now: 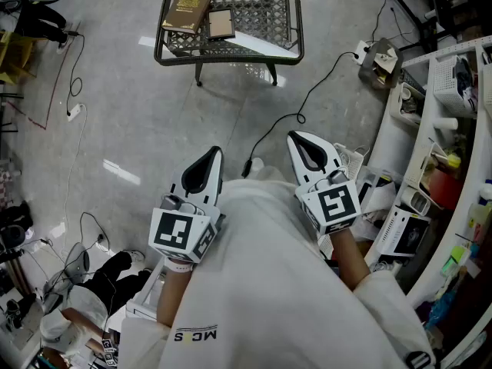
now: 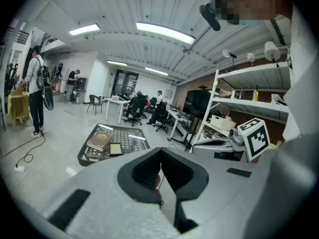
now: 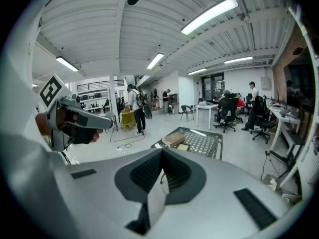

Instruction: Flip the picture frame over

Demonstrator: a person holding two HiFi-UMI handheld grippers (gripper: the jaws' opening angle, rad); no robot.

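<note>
- A dark metal mesh table (image 1: 231, 55) stands at the top centre of the frame, on a grey polished floor (image 1: 146, 121).
- A brown book (image 1: 187, 10) lies on the table's left part, and a small picture frame (image 1: 221, 23) lies flat just beside it to the right.
- The left gripper (image 1: 207, 162) is at lower centre-left. It points up the frame towards the table, its jaws are together with nothing between them, and it is well apart from the table.
- The right gripper (image 1: 305, 150) is at centre-right, likewise empty with its jaws together.
- A black cable (image 1: 307, 98) snakes across the floor between the grippers and the table.
- Cluttered white shelves (image 1: 430, 152) fill the right edge.
</note>
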